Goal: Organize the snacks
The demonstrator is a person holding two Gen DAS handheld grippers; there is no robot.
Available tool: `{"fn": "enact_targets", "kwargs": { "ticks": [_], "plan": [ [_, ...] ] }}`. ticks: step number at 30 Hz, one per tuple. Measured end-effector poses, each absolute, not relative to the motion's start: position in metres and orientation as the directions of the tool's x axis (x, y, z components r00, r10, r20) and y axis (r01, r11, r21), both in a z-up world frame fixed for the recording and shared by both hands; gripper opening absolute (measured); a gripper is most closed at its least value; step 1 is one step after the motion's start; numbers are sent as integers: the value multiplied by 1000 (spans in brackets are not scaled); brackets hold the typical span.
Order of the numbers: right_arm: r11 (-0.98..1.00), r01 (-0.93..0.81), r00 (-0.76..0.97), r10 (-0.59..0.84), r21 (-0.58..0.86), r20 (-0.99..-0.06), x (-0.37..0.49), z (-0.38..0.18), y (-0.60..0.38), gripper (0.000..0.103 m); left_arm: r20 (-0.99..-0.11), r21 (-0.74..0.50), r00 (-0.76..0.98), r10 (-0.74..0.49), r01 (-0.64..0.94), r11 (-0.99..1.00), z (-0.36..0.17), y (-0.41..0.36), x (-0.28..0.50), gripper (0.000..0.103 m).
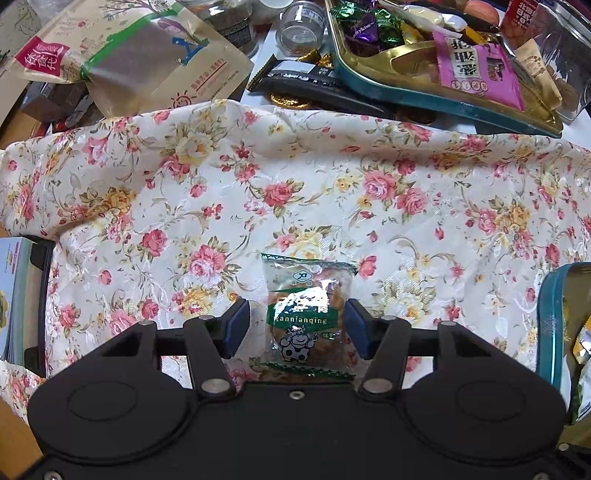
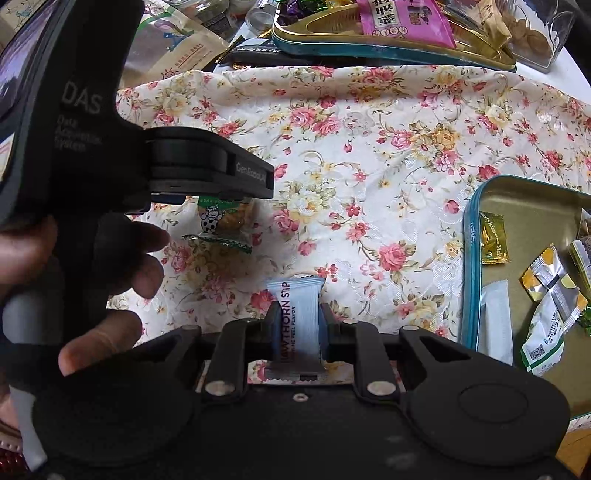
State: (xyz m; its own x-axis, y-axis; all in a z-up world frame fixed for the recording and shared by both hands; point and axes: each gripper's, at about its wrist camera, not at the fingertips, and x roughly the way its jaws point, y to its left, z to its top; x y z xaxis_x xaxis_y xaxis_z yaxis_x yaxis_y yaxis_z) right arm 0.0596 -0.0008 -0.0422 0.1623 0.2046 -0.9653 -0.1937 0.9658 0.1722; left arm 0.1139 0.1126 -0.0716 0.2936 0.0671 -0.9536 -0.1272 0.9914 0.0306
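Note:
A clear-and-green cookie packet with a cartoon cow (image 1: 309, 317) lies on the floral cloth between the blue pads of my left gripper (image 1: 298, 328). The jaws stand open, the right pad touching the packet and the left pad a little apart from it. The packet also shows in the right wrist view (image 2: 221, 221) under the left gripper's body (image 2: 207, 166). My right gripper (image 2: 298, 328) is shut on a pale blue hawthorn strip packet (image 2: 297, 325) just above the cloth.
A teal-rimmed gold tin (image 2: 471, 266) at the right holds several small snack packets. A second teal tin (image 1: 424, 92) at the back holds candies and a pink packet. A large kraft pouch (image 1: 147, 55) and a glass jar (image 1: 301, 27) lie at the back left.

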Motion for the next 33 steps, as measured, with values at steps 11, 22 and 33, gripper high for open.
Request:
{"fn": "enact_targets", "kwargs": {
  "ticks": [11,22,33],
  "plan": [
    [969,-187,142,187,159,-972,63,-50,-2,21,-973,6,227,43,-162,987,-95,115,120,67],
    [963,-201,139,209,179,-968,62,-47,2,21,-970,-4,238,43,-194,981,-102,124,129,76],
    [956,-233,157,218,178,-963,54,-39,8,21,-970,-13,242,38,-205,979,-97,125,126,56]
  ]
}}
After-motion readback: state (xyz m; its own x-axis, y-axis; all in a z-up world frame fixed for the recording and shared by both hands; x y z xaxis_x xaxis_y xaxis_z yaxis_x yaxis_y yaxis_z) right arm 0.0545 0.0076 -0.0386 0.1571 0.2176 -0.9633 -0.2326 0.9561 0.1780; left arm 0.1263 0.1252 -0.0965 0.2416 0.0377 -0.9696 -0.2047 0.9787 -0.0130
